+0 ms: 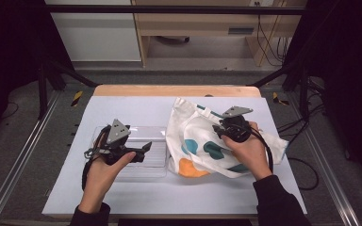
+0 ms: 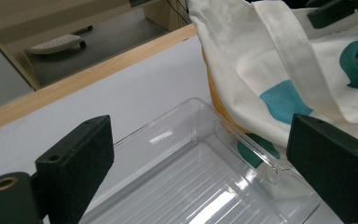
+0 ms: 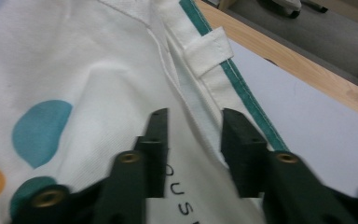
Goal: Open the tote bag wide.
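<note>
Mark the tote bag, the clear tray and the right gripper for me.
tote bag (image 1: 195, 134): high view, white front panel.
clear tray (image 2: 200, 186): left gripper view, ribbed floor.
right gripper (image 3: 193, 140): right gripper view, between its jaws.

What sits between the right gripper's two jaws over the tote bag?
In the right gripper view, a raised fold of the tote bag at its opening edge lies between the jaws of the right gripper; whether the pads press it is unclear.

Left claw gapes wide; right claw narrowed.
</note>
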